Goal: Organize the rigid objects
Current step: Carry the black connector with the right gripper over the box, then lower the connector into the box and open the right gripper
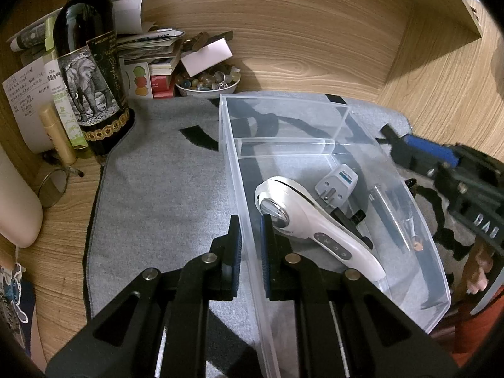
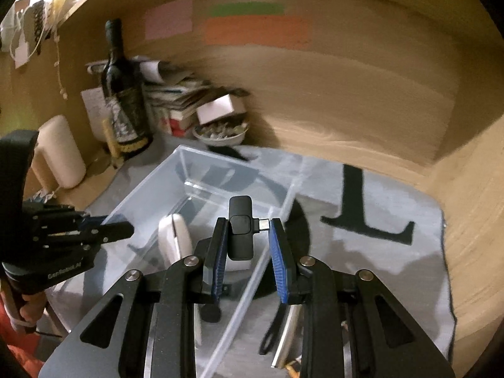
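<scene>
A: Your right gripper [image 2: 247, 245] is clamped on one small black adapter [image 2: 240, 228], its metal plug tip against the right pad. It hangs over the clear plastic bin [image 1: 409, 220], above the near long wall.

B: And your left?

A: Your left gripper [image 1: 252, 245] is pinched tight on the bin's left wall, one finger outside, one inside.

B: Contents, counted?

A: One white handheld device [image 1: 302, 220], one grey plug adapter [image 1: 338, 182], one dark pen-like stick [image 1: 390, 217] along the right wall, plus a small black piece by the plug; what it is, you cannot tell. One clear divider [image 1: 283, 146] crosses the bin; the far compartment shows only the grey mat [image 1: 157, 189] through its floor.

B: Room at the edges?

A: Open mat left of the bin, and right of it too, in the right wrist view. The far left corner is crowded: one wine bottle [image 1: 88, 63], one bowl of stones [image 1: 208, 83], a paper stack [image 1: 151, 47]. Wooden walls close in behind and on the right.
</scene>
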A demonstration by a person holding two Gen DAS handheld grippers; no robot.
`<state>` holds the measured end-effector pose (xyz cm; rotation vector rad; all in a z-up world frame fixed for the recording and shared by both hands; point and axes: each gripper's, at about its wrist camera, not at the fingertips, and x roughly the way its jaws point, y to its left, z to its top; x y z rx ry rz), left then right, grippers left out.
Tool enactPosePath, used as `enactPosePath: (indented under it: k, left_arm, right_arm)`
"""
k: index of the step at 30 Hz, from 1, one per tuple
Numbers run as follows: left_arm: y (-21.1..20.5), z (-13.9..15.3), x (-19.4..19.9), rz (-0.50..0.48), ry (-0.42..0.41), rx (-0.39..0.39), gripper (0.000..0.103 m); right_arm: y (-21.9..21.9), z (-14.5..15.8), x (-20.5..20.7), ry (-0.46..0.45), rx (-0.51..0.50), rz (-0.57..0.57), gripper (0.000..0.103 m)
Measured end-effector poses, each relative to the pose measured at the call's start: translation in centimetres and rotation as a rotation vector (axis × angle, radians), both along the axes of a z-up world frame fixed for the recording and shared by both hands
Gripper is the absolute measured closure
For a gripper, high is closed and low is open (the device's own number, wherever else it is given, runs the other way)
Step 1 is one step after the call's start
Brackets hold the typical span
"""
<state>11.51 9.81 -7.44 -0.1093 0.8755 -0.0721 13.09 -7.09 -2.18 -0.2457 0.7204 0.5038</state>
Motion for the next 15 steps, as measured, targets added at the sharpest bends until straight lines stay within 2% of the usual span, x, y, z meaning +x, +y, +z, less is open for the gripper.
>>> enactPosePath:
  k: [7, 15]
  left_arm:
    - [0.0, 0.0, 0.0, 0.0, 0.0, 0.0, 0.093]
    - [0.0, 0.0, 0.0, 0.0, 0.0, 0.0, 0.093]
  right_arm:
    - [1.6, -1.9, 0.0, 0.051, -0.027, 0.044, 0.079]
    - [2.4, -2.7, 0.0, 0.071, -0.056, 0.064, 0.079]
